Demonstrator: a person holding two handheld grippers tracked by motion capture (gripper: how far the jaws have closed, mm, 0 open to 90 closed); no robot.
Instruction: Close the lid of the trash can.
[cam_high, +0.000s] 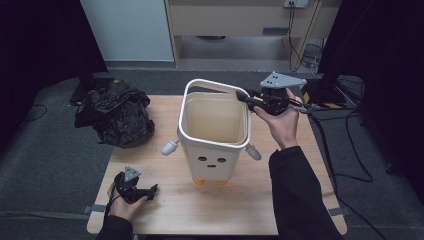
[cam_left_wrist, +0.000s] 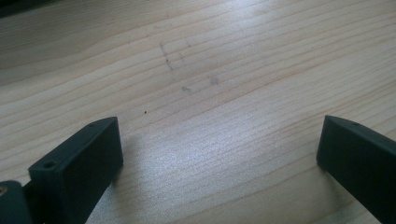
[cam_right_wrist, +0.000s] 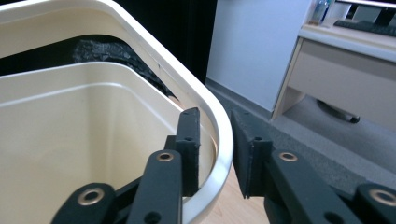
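Observation:
A cream bin (cam_high: 215, 150) with a face and small arms stands at the middle of the wooden table (cam_high: 165, 215). Its white rim ring (cam_high: 210, 82) is tilted up at the back. My right gripper (cam_high: 245, 97) is at the ring's back right corner. In the right gripper view one jaw is inside the ring (cam_right_wrist: 154, 51) and one outside, and my right gripper (cam_right_wrist: 215, 126) is shut on it. The bin's inside (cam_right_wrist: 70, 140) looks bare. My left gripper (cam_high: 152, 190) rests low at the front left of the table, and in its own view it (cam_left_wrist: 219, 149) is open over bare wood.
A crumpled black plastic bag (cam_high: 117, 115) lies on the table's back left corner and shows behind the bin (cam_right_wrist: 107, 51). Cables (cam_high: 330, 145) trail off the right edge. A desk (cam_right_wrist: 345, 60) stands behind the table.

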